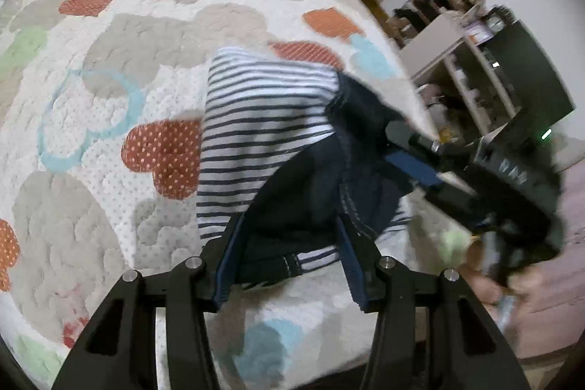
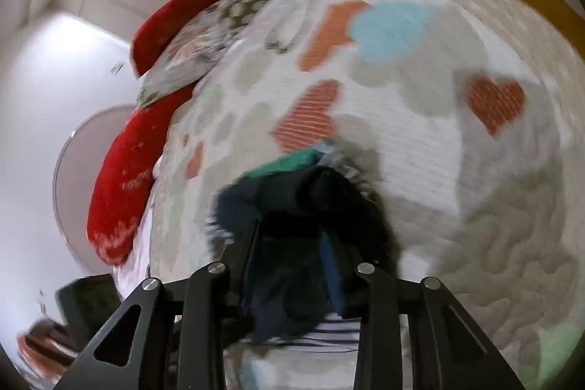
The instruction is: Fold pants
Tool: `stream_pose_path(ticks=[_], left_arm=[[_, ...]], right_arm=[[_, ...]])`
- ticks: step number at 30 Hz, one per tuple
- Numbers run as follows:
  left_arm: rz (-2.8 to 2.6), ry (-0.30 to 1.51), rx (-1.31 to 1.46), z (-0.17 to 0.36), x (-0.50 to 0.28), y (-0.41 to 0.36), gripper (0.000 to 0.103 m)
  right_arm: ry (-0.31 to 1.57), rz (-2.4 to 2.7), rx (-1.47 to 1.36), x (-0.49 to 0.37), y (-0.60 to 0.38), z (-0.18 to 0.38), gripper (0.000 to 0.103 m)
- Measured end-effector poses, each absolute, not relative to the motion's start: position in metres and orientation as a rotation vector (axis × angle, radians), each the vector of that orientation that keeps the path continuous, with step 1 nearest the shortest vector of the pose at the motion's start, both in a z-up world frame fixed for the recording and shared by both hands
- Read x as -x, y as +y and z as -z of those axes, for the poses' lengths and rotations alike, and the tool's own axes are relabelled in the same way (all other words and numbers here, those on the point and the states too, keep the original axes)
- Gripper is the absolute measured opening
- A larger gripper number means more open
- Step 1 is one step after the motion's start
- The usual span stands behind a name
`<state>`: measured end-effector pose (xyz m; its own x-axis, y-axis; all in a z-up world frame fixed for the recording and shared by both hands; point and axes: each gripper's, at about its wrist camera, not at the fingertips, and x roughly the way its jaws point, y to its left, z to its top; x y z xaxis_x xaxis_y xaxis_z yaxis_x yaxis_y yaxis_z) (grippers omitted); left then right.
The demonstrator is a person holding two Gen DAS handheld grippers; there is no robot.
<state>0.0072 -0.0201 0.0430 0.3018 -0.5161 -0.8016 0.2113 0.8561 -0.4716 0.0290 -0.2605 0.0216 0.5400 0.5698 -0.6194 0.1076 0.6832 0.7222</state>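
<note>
Mid-fold: striped pants lie on the bed quilt. Left tongs part-open, straddling dark waistband, grip unclear; right tongs among dark cloth, hold unclear. Next: secure, carry edge across.

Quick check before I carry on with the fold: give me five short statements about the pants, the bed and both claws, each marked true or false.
1. The pants are striped white and navy with dark navy parts. True.
2. They lie on a bare wooden table. False: they lie on a quilted bedspread with heart patches.
3. Dark fabric sits between the left claw fingers. True.
4. The right claw is far from the pants. False: it is at their dark part.
5. A red pillow lies at the bed's edge. True.
</note>
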Motion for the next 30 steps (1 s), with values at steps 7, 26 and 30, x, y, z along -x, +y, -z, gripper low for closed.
stream_pose_path(ticks=[7, 26, 30], left_arm=[[0.463, 1.115, 0.454, -0.050, -0.036, 0.018, 0.084], [0.480, 1.167, 0.477, -0.052, -0.127, -0.008, 0.049], [0.324, 1.211, 0.408, -0.035, -0.155, -0.001, 0.056]], right_arm=[[0.834, -0.258, -0.735, -0.011, -0.294, -0.050, 0.075], [0.934, -0.422, -0.720, -0.083, -0.259, -0.031, 0.033], [0.946, -0.371, -0.688, -0.114, -0.251, -0.025, 0.040]])
